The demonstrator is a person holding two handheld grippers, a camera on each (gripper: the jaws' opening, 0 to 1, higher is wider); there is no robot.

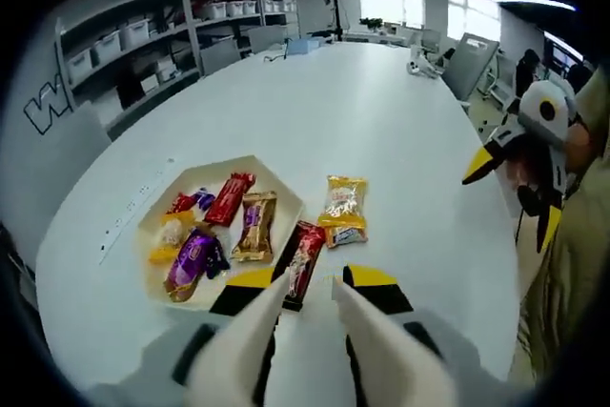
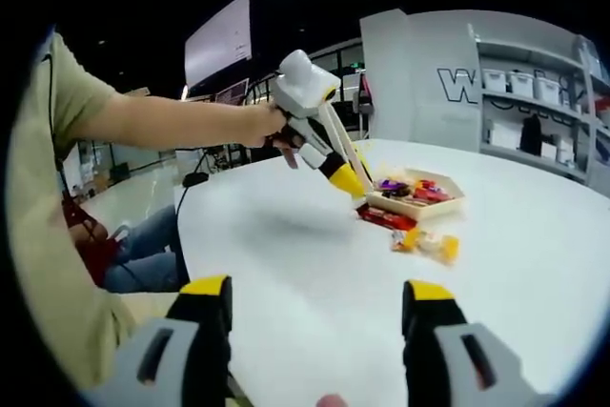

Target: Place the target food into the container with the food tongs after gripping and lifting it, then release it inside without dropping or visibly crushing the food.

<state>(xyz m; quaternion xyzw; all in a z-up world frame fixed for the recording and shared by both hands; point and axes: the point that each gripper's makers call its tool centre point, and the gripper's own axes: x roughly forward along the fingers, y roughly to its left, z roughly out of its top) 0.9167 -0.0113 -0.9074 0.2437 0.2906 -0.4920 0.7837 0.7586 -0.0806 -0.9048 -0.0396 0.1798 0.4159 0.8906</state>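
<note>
My left gripper (image 1: 312, 278) is shut on white food tongs (image 1: 250, 335), whose two tips stand a little apart. The tips hover over the near end of a red snack bar (image 1: 303, 259) lying on the table against the edge of a beige hexagonal tray (image 1: 255, 165). A yellow snack packet (image 1: 345, 210) lies just right of the bar. In the right gripper view the left gripper (image 2: 353, 188), held by a hand, points down at the red bar (image 2: 386, 218) beside the tray (image 2: 419, 205). My right gripper (image 2: 316, 288) is open and holds nothing, well back from the food.
The tray holds several wrapped snacks, among them a purple one (image 1: 193, 259) and a gold one (image 1: 255, 226). The white oval table (image 1: 362, 111) stretches far beyond. Grey shelving (image 1: 143, 45) stands at the left. The right gripper (image 1: 515, 196) and a person's sleeve sit at the right edge.
</note>
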